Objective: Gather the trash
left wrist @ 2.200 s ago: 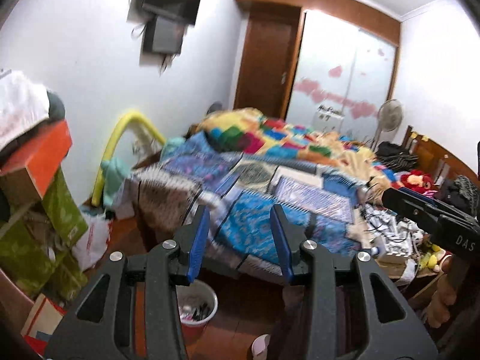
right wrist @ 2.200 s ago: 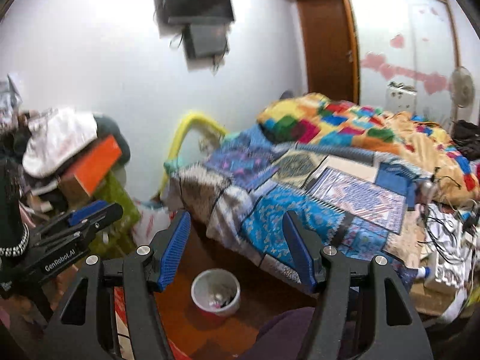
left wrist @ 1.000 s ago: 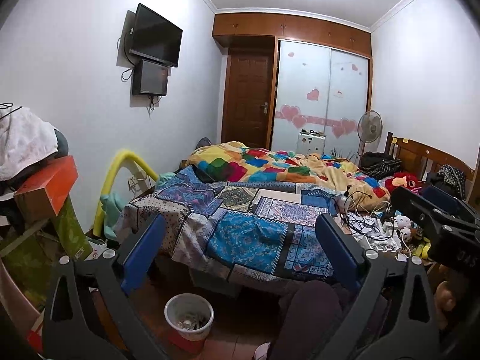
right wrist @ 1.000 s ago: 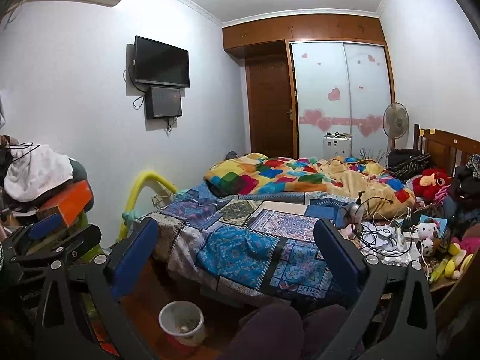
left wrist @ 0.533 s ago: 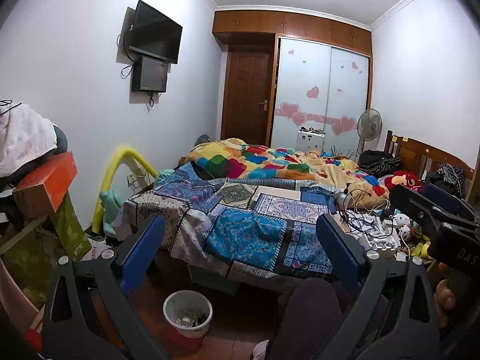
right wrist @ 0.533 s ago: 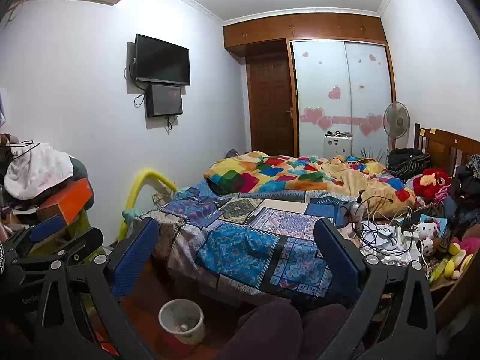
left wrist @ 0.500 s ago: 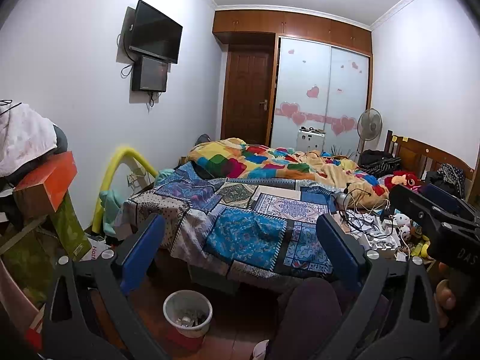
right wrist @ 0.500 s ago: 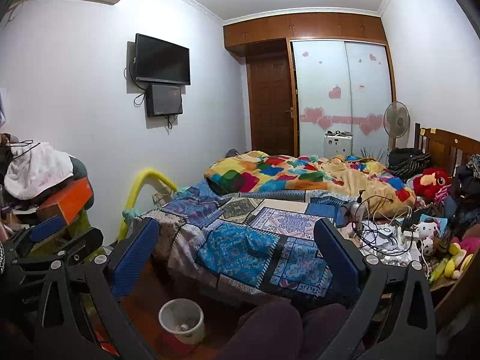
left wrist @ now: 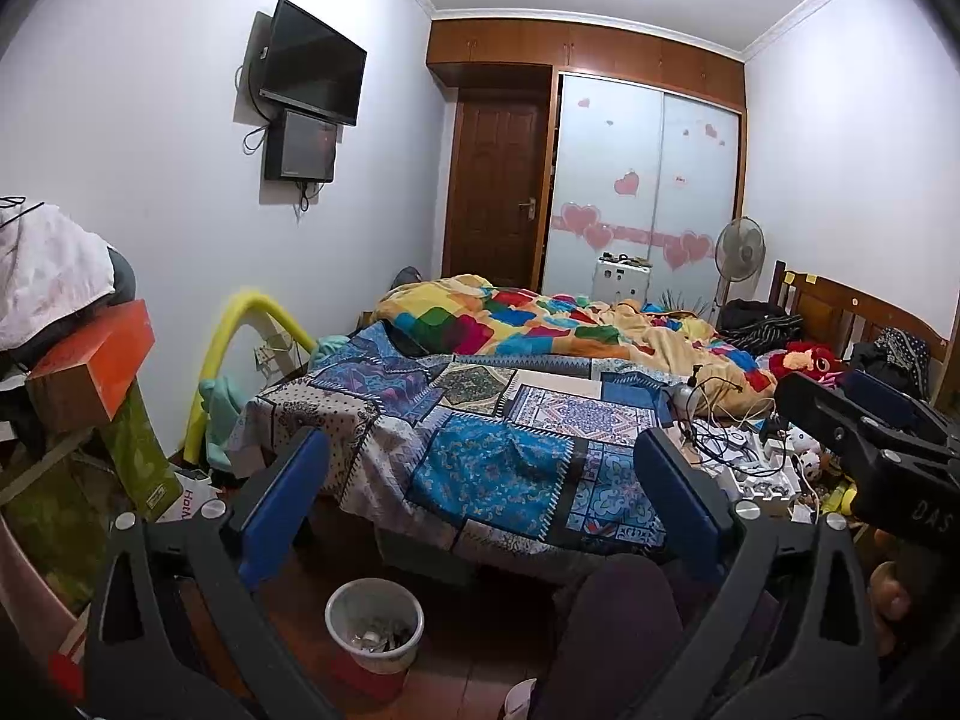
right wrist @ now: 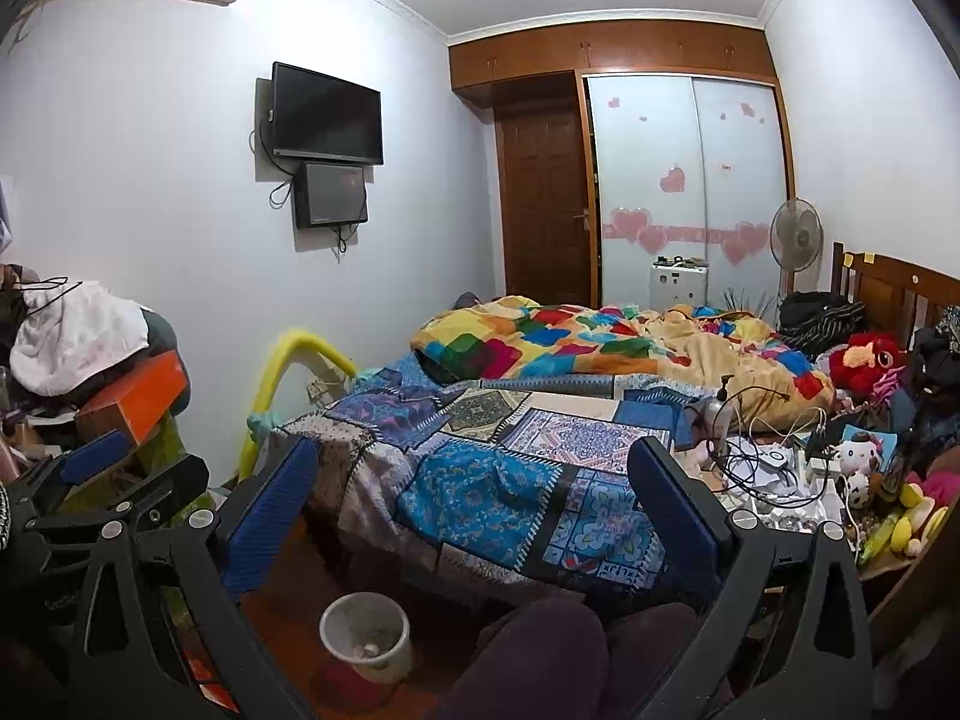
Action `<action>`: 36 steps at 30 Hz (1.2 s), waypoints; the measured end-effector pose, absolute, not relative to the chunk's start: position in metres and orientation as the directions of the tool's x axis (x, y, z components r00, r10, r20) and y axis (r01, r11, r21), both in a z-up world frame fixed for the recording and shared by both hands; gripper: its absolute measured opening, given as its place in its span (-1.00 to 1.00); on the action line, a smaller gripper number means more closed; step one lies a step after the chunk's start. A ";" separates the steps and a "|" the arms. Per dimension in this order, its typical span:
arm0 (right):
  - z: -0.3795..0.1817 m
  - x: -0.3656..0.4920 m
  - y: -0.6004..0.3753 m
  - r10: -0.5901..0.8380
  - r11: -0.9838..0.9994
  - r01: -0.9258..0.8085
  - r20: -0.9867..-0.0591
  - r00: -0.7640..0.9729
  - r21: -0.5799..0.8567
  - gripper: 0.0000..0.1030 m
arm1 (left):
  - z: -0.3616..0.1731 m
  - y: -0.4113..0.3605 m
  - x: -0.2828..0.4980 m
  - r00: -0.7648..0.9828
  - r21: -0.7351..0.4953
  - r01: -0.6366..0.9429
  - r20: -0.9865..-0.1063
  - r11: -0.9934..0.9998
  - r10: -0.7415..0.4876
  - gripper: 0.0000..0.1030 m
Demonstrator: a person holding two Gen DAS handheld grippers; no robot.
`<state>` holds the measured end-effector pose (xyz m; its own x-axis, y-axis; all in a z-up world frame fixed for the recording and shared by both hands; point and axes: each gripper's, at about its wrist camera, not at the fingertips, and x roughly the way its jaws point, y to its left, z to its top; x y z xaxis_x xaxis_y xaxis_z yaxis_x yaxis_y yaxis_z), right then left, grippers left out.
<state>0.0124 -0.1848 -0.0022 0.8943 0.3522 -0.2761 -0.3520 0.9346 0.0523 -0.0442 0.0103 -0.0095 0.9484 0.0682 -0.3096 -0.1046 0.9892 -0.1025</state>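
A: While both cameras now sit level on the room, having risen from a lower, closer look at the wide bed under its blue patchwork cover [left wrist: 498, 462], what does that mean for the task?

B: The bed, its cable-strewn right edge, and the small white plastic waste bin [left wrist: 374, 621] on the red-brown floor are all in view at once; I judge this a survey, with no piece of trash singled out. The bin stands just off the bed's near corner and holds some scraps.

A: And the jaws?

B: The left gripper [left wrist: 480, 504] has gone from nearly closed to spread wide, and the right gripper [right wrist: 474, 501] likewise. Both are released, holding and touching nothing.
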 end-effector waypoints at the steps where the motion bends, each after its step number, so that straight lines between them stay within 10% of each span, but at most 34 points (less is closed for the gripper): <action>1: -0.002 0.012 -0.185 0.351 0.935 -0.351 -0.277 0.894 0.052 1.00 | -0.010 0.010 -0.044 0.948 -0.103 -0.105 -0.311 0.989 0.069 0.99; 36: -0.001 0.013 -0.187 0.356 0.933 -0.356 -0.281 0.891 0.053 1.00 | -0.014 0.006 -0.051 0.953 -0.113 -0.086 -0.300 0.990 0.049 0.99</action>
<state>0.0133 -0.1866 -0.0007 0.8913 0.3559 -0.2808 -0.3558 0.9330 0.0534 -0.0509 0.0063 -0.0143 0.9528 0.0490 -0.2997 -0.0864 0.9898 -0.1130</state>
